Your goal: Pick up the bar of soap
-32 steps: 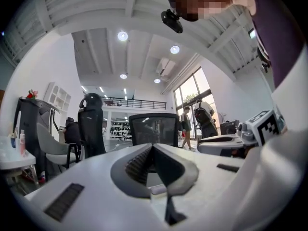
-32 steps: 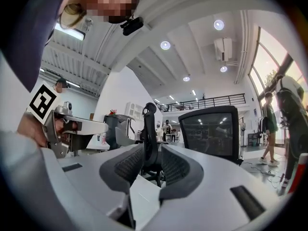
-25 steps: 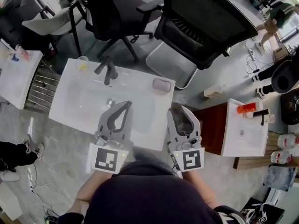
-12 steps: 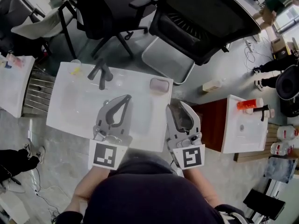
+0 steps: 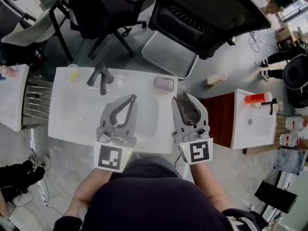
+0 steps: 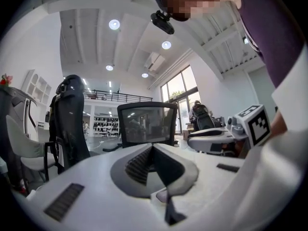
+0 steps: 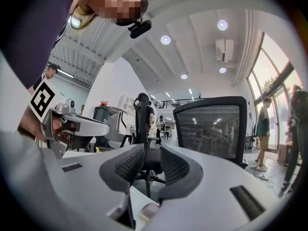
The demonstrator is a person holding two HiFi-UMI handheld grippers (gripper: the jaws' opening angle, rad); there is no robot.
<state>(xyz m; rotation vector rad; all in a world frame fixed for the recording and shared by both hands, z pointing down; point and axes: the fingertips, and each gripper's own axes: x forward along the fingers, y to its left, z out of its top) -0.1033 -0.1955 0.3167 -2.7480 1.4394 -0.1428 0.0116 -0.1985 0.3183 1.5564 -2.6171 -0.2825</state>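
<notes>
Both hands hold their tools level and side by side, pointing away from the body. The left is over the white worktop (image 5: 67, 129), the right at its right edge. There are two grippers, one bar of soap, one tap and one cup. The left gripper (image 5: 131, 99) has its fingers closed together on nothing. The right gripper (image 5: 185, 99) has its fingers partly apart, empty and touching nothing. The bar of soap (image 5: 163, 84) lies on the worktop's far right corner, just ahead of the right gripper and clear of it. The tap (image 5: 101, 76) and cup (image 5: 72, 71) stand farther left.
</notes>
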